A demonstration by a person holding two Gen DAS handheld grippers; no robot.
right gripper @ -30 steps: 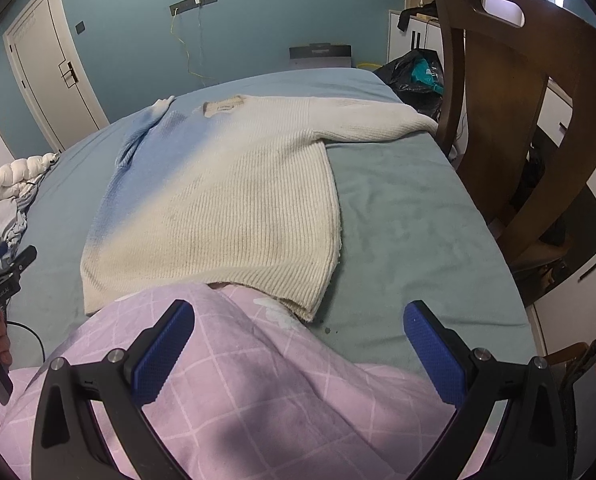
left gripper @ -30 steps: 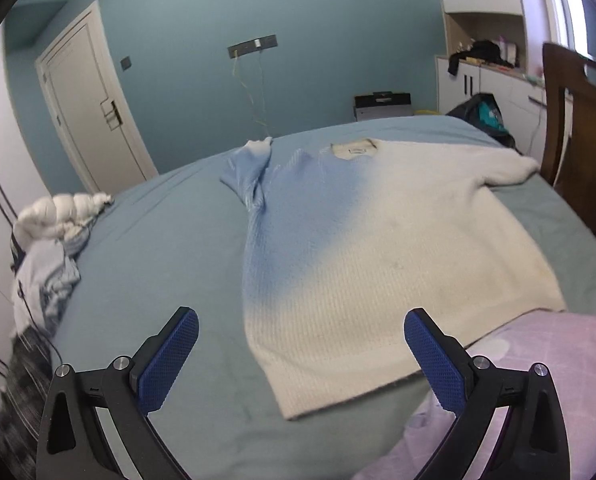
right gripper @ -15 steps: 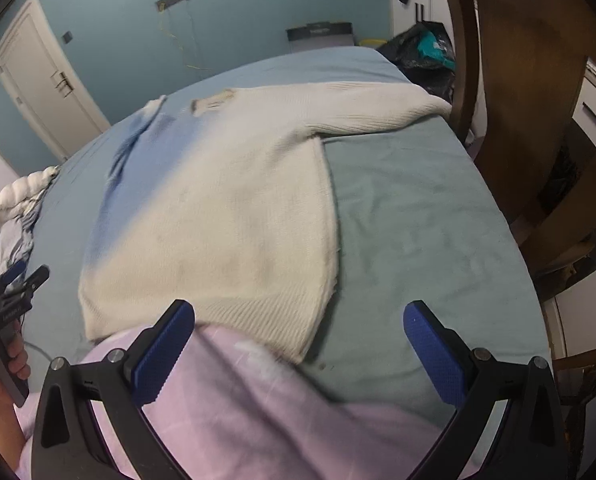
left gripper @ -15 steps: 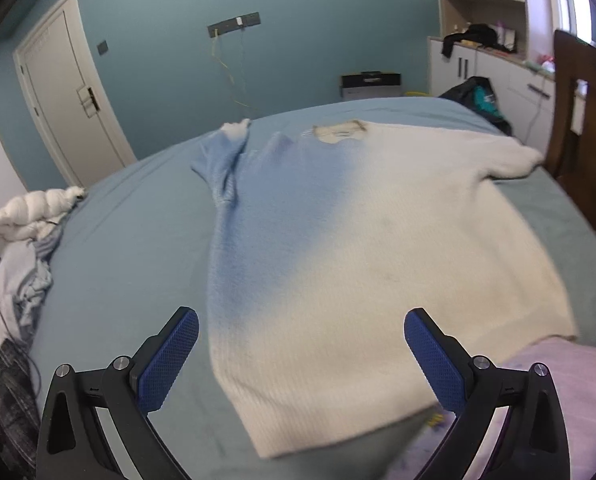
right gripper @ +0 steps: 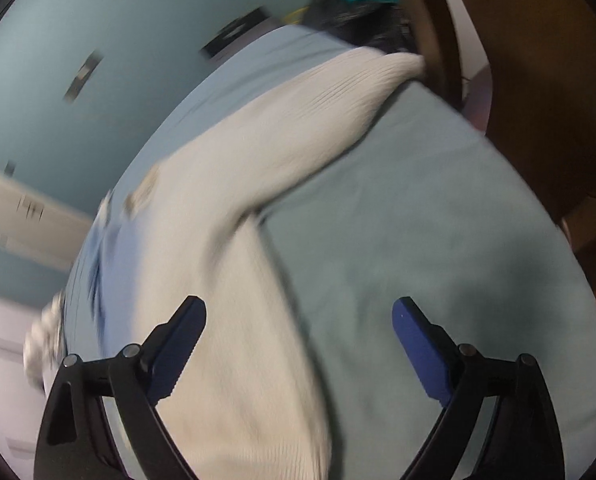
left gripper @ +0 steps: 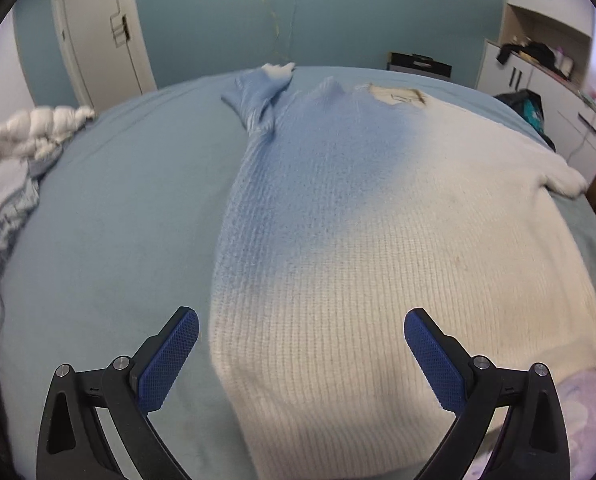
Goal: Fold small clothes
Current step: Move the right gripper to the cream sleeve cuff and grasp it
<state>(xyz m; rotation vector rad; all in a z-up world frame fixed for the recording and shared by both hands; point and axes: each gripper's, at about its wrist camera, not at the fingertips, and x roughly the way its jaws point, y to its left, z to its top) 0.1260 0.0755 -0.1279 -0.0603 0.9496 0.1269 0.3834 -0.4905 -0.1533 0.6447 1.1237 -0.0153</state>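
Observation:
A knitted sweater (left gripper: 378,240), blue on its left side and cream on its right, lies flat on the grey-blue bed (left gripper: 117,220). Its left sleeve is folded in near the collar; its right sleeve (right gripper: 338,100) stretches toward the chair. My left gripper (left gripper: 301,354) hangs open over the sweater's lower left hem, nothing between its blue pads. My right gripper (right gripper: 298,344) is over the sweater's right side edge, tilted and blurred; its jaws are closing but still wide, with the sweater's edge below them and no pad pressing on it.
A wooden chair (right gripper: 538,80) stands close at the bed's right edge. A heap of white and grey bedding (left gripper: 25,160) lies at the left. Pink checked fabric (left gripper: 586,420) shows at the lower right. White cabinets (left gripper: 546,60) and a door (left gripper: 97,28) line the walls.
Both grippers came down and forward over the sweater. The right one swung far right and rolled, so the pink fabric left its view and its jaws narrowed slightly.

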